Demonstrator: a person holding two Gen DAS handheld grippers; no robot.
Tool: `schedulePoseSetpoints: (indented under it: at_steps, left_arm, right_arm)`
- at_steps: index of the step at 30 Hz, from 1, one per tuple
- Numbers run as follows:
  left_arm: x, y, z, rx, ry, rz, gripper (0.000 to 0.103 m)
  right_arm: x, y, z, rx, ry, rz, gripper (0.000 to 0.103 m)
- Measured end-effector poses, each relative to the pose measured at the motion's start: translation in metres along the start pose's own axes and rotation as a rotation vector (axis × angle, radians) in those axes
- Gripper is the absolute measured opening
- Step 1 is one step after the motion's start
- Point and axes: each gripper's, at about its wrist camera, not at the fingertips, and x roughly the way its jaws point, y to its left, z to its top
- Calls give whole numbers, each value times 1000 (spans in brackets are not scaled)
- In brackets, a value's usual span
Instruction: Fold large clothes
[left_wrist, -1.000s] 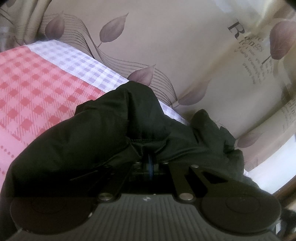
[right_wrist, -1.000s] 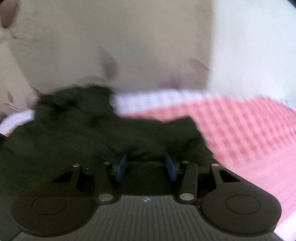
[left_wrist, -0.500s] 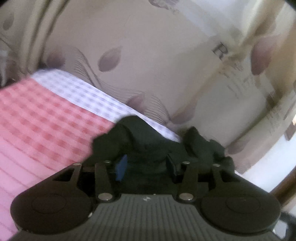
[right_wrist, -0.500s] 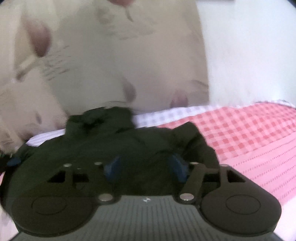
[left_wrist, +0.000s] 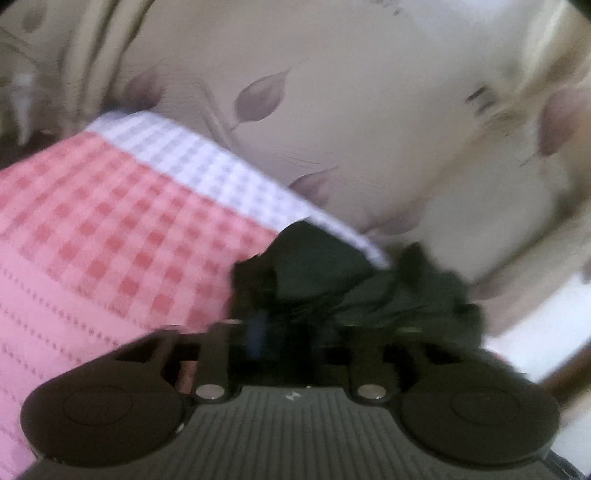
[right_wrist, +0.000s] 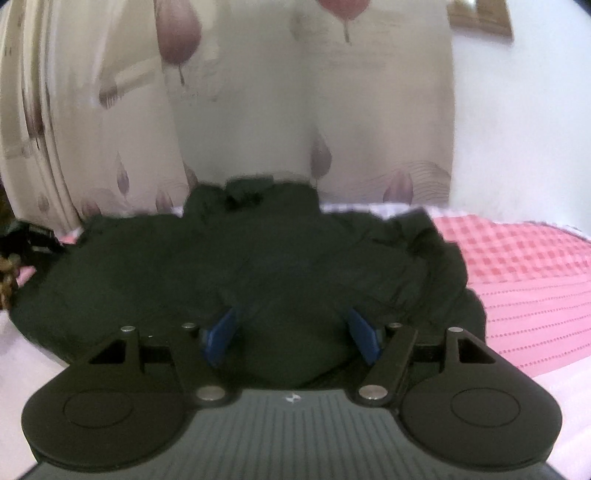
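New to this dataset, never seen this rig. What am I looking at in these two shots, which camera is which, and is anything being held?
There is no robot arm here: a person carries a hand-held two-finger gripper in each hand. Each picture comes from a fisheye camera mounted on one gripper, looking forward along its fingers, so the black ribbed body with two round discs at the bottom is the tool itself.

The left wrist view shows the left gripper, blurred; its jaws are opening. The right wrist view shows the right gripper with blue pads spread apart.

On the pink-and-white checked bedsheet lies a crumpled dark green garment, in front of a beige leaf-patterned curtain.

Nothing appears held: the cloth lies in front of both grippers, and no pad seems to press on it.
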Motion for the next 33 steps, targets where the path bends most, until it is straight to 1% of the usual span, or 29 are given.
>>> schedulePoseSetpoints:
  at_steps: [1, 2, 3, 4, 7, 8, 11, 13, 14, 15, 17, 20, 22, 24, 28, 31, 32, 33]
  left_arm:
    - [-9, 3, 6, 2, -7, -15, 86]
    - [-15, 4, 11, 12, -12, 0, 97]
    - [-20, 4, 15, 39, -18, 28, 102]
    - [-24, 5, 18, 71, -15, 34, 102]
    - [-24, 11, 19, 118, 38, 6, 102]
    - [-21, 13, 17, 134, 60, -11, 101]
    - [-7, 17, 8, 189, 137, -77, 94]
    - [2, 19, 1, 197, 182, -145, 80]
    - [8, 20, -1, 176, 209, -169, 76]
    - [14, 22, -2, 158, 234, -192, 69]
    - [23, 23, -6, 174, 263, -221, 67]
    - [32, 29, -7, 140, 286, -287, 65]
    - [38, 34, -7, 127, 293, -320, 61]
    - [42, 40, -7, 106, 295, -350, 59]
    - [52, 45, -6, 53, 295, -392, 58]
    - [56, 42, -4, 56, 313, -413, 57]
    - [55, 42, -4, 64, 316, -414, 55]
    - [53, 43, -5, 75, 318, -416, 49]
  right_arm:
    - [-5, -1, 0, 2, -12, 0, 72]
    - [-8, -2, 0, 1, -19, -10, 75]
    - [-12, -3, 0, 1, -28, -20, 75]
    - [-15, -3, -2, 5, -33, -21, 75]
    - [-20, -5, -10, 26, -29, -33, 76]
    - [-21, -5, -12, 33, -29, -35, 76]
    - [-21, -6, -20, 43, -12, -38, 76]
    - [-20, -6, -23, 54, -2, -42, 76]
    - [-20, -6, -24, 63, 0, -39, 76]
    - [-20, -6, -24, 70, -1, -40, 76]
    - [-22, -5, -25, 76, -5, -46, 76]
    - [-25, -4, -25, 87, -16, -52, 82]
    - [-27, -3, -25, 96, -23, -49, 82]
    - [-27, -2, -25, 100, -26, -49, 82]
    - [-24, 4, -28, 95, -16, -44, 83]
    - [-21, 9, -30, 97, -4, -38, 84]
    - [-21, 11, -30, 98, -4, -36, 84]
    - [-21, 12, -30, 99, -6, -33, 84]
